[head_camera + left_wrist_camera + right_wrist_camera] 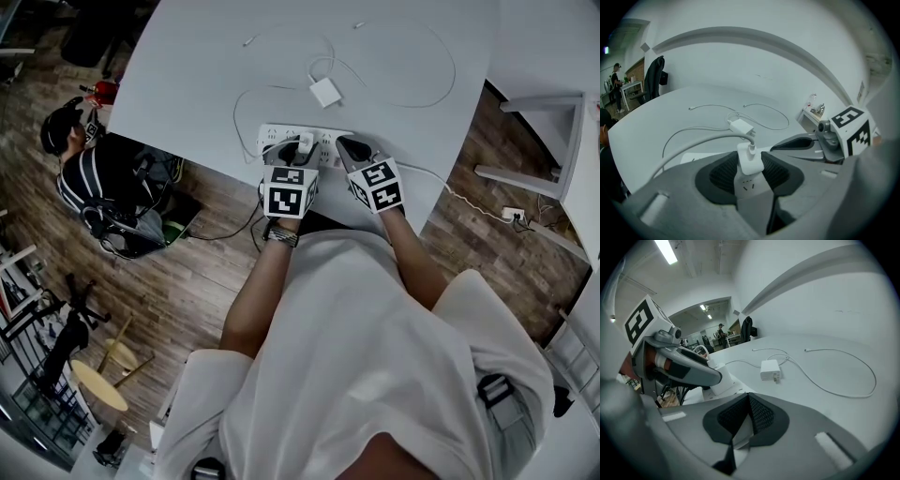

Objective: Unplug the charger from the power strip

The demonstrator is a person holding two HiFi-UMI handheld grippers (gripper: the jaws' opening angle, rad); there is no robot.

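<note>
A white charger (751, 163) stands plugged into the white power strip (749, 185) near the table's front edge, its cable curving off to the left. My left gripper (750, 157) is shut on the charger, one dark pad against each side. In the head view the left gripper (292, 152) sits over the strip (323, 139). My right gripper (749, 398) is shut with nothing between its pads, and its tip (349, 146) rests on the strip just right of the charger. The right gripper view shows the left gripper (689, 369) over the charger (718, 383).
A second, loose white charger (325, 92) lies further back on the white table (187, 84) among thin white cables (431, 89). The table's front edge runs just under both grippers. A person sits at the left on the wooden floor. A white stand (548, 141) is at the right.
</note>
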